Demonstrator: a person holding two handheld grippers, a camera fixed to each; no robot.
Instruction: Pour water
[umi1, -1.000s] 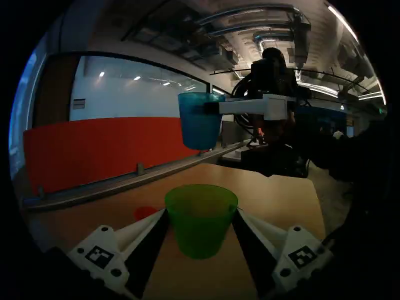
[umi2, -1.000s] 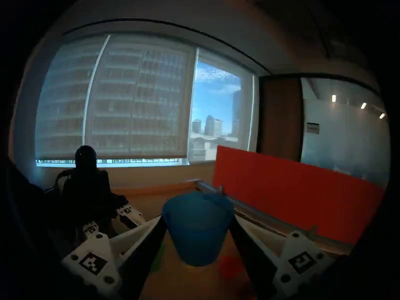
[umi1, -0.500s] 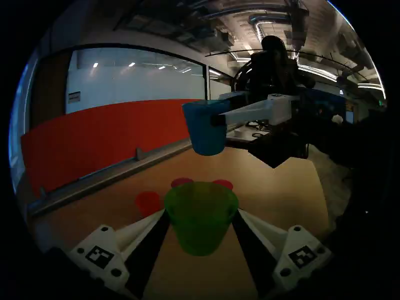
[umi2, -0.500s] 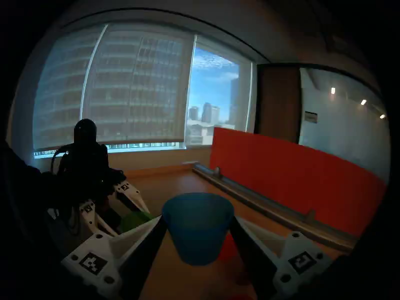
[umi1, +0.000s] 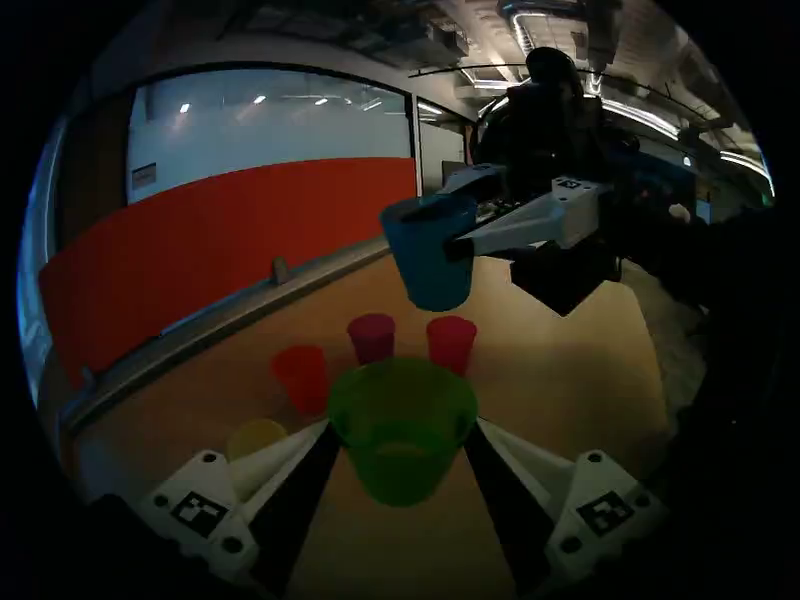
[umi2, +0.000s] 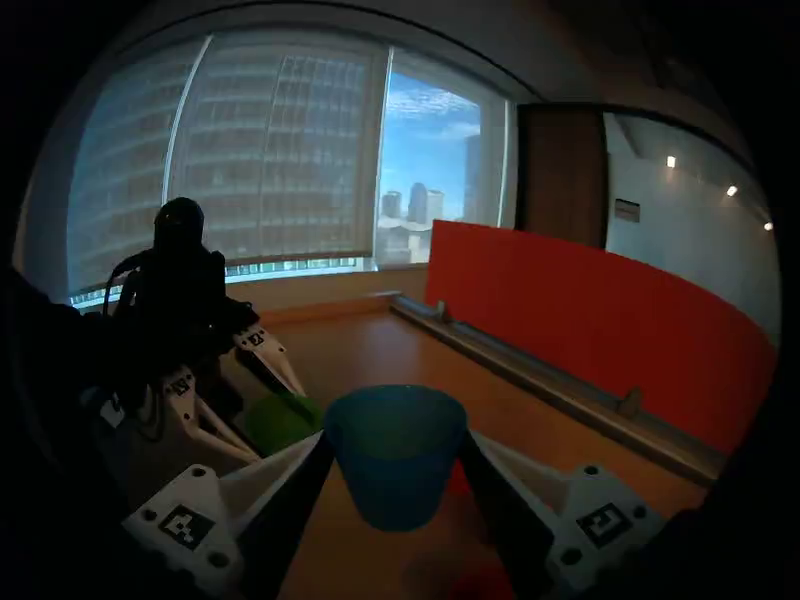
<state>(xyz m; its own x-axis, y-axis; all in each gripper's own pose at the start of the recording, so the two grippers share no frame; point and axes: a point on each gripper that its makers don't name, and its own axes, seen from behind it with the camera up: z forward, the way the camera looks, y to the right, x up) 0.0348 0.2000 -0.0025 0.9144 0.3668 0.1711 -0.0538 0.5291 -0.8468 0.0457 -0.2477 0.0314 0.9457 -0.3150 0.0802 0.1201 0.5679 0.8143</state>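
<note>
Two plastic cups gripped over the wooden table (umi1: 570, 370).
We see the left gripper (umi1: 400, 455) clamped on the green tapered plastic cup (umi1: 403, 440) and the right gripper (umi2: 397, 470) clamped on the tilted blue tapered plastic cup (umi2: 396, 460). The fingers carry square black-and-white markers (umi1: 196, 512).

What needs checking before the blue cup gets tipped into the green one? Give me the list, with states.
1. Left gripper shut on green cup: ok.
2. Right gripper shut on blue cup: ok.
3. Green cup upright, mouth facing up: ok.
4. Blue cup over the green cup's mouth: not ok. In the left gripper view it hangs beyond the green cup, toward the red cups.
5. Water in the blue cup: cannot tell.
</note>
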